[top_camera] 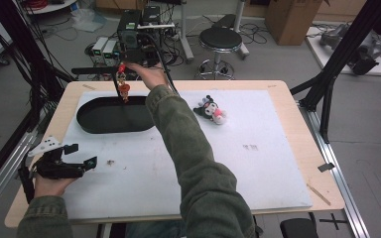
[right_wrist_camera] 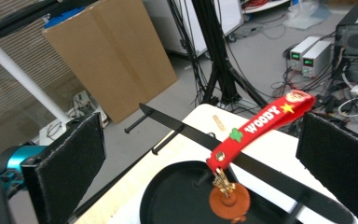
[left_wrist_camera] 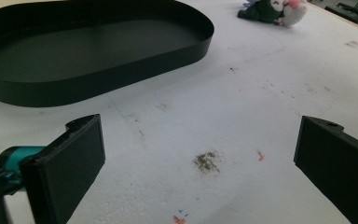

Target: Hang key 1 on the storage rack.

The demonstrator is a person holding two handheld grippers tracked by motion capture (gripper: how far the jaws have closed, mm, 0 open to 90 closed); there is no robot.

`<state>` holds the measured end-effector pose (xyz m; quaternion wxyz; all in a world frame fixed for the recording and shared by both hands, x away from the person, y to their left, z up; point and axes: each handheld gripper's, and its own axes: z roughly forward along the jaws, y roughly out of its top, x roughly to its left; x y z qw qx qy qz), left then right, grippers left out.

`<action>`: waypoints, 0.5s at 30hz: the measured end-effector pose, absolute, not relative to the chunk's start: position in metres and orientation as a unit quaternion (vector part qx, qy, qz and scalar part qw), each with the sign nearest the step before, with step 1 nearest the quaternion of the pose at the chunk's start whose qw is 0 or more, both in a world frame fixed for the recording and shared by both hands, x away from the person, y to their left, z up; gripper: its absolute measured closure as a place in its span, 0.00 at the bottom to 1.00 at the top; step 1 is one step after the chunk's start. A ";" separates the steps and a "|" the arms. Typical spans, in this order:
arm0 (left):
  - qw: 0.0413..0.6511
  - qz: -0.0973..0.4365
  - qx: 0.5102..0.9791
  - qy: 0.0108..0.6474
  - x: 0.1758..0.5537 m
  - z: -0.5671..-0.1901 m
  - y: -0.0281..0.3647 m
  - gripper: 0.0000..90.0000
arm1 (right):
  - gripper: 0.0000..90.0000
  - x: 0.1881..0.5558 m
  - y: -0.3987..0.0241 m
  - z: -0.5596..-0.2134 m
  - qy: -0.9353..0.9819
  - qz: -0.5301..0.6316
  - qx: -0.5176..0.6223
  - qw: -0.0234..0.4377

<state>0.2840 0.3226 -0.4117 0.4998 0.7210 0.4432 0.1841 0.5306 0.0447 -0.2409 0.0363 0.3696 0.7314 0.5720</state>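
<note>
the right gripper [top_camera: 122, 69] hangs over the far edge of the table [top_camera: 287, 89], above the far rim of the black tray [top_camera: 87, 124]. its jaws stand wide. the red strap [right_wrist_camera: 261, 122] clings by its top end to one pad and hangs slanted between the jaws; its brown charm [right_wrist_camera: 229, 200] dangles over the tray. the left gripper [top_camera: 82, 154] rests near the table's near left corner, jaws wide, nothing between them. a plush toy [top_camera: 211, 109] lies on the white sheet [top_camera: 258, 163], right of the tray.

Red strap [right_wrist_camera: 259, 123] (white "WOODY" lettering), black tray [left_wrist_camera: 93, 51], white tabletop [left_wrist_camera: 242, 107].
</note>
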 end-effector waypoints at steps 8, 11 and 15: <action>0.495 0.184 0.725 0.442 0.284 -0.412 0.321 0.03 | 0.01 0.516 0.029 -0.240 0.750 0.560 0.350 0.047; 0.495 0.184 0.725 0.442 0.283 -0.412 0.320 0.03 | 0.01 0.510 0.020 -0.242 0.756 0.560 0.335 0.049; 0.492 0.185 0.728 0.441 0.282 -0.412 0.320 0.03 | 0.01 0.503 0.005 -0.248 0.767 0.547 0.331 0.059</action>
